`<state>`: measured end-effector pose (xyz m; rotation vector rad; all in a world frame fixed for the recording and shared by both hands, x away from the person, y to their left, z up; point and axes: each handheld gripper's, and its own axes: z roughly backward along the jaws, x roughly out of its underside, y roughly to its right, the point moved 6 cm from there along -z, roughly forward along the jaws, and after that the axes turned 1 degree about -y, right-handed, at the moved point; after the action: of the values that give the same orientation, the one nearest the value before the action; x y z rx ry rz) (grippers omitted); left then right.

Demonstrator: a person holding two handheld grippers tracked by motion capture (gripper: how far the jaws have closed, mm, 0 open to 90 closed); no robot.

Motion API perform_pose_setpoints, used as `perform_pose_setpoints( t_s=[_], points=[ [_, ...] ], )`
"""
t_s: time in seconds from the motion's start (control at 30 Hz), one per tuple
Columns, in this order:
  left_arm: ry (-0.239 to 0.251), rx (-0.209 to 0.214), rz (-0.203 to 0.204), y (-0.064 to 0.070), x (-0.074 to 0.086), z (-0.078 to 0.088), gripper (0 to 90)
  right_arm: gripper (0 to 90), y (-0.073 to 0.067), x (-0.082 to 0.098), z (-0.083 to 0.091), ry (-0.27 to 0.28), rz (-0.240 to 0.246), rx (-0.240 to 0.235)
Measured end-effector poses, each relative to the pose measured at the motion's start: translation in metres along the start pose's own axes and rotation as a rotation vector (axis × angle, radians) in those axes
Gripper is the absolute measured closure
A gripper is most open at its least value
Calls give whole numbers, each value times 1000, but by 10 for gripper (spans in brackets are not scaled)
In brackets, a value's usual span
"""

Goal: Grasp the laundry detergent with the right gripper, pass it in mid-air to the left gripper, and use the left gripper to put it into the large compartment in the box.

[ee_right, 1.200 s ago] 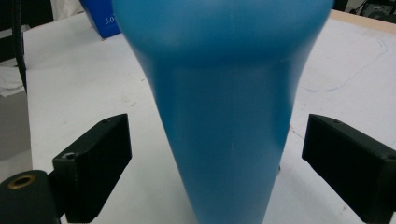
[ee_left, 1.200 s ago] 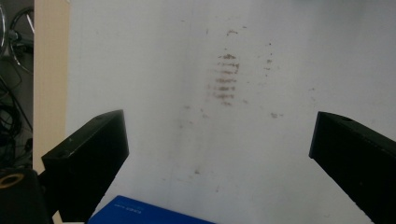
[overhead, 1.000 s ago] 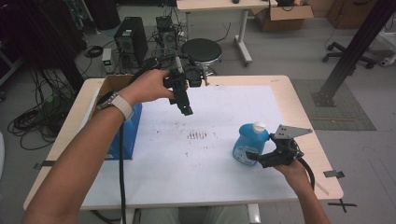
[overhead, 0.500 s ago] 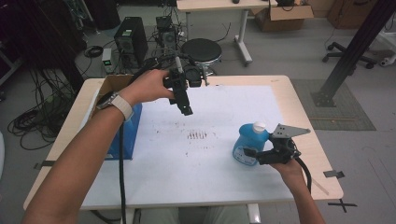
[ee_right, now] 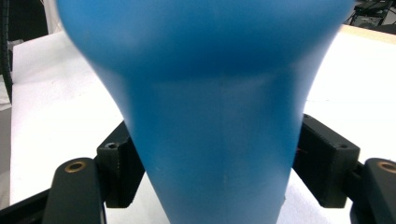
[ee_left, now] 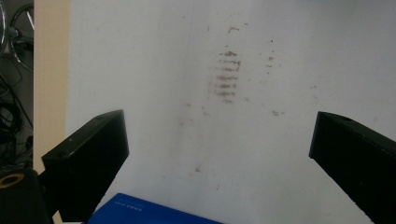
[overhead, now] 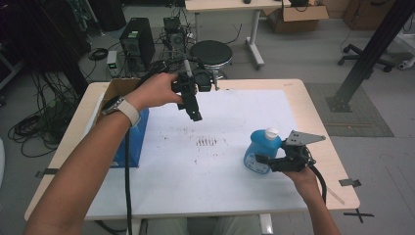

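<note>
Blue plastic bottle with a white cap (overhead: 263, 151) stands on the white sheet (overhead: 235, 191) toward the right side of the table (overhead: 313, 110), and your right gripper (overhead: 264, 160) has just been closing around its narrow waist. In the right gripper view the bottle (ee_right: 210, 116) sits between both jaws, which appear to touch its sides; the jaws stand about half closed. Your grip looks low and the smooth body tapers, so a fast lift could let the bottle slip or tip; squeeze too hard and soft plastic may buckle or liquid may leak at the cap. Your left gripper (overhead: 193, 108) hangs wide open and empty over the far part of the sheet, above the brown smudges (ee_left: 227, 77), near the blue cardboard box (overhead: 131, 142).
</note>
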<state>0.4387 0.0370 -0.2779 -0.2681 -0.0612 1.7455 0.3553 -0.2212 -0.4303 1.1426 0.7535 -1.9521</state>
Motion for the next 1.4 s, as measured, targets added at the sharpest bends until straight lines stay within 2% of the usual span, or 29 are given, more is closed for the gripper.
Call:
perform_pose_setpoints(
  t_s=[0.53, 0.7, 0.87, 0.9, 1.13, 1.27, 1.4],
  points=[
    [-6, 1, 0, 0, 0, -2, 53, 346, 0, 1, 0, 5, 11, -1],
    [-7, 3, -2, 0, 1, -2, 53, 400, 0, 1, -1, 5, 21, -18],
    [-7, 1, 0, 0, 1, -1, 53, 418, -2, -1, 0, -5, 48, -10],
    [-5, 1, 1, 0, 1, -2, 53, 431, -3, -2, 0, -10, 73, 5],
    [-8, -2, -6, 1, 0, -1, 53, 448, -4, -4, 0, -17, 96, 27],
    [-4, -2, -7, 2, 0, 1, 53, 448, -7, -10, 4, -1, 96, 6],
    [0, -3, -11, 5, 1, 3, 53, 448, -13, -23, 10, -6, 128, -13]
  ],
)
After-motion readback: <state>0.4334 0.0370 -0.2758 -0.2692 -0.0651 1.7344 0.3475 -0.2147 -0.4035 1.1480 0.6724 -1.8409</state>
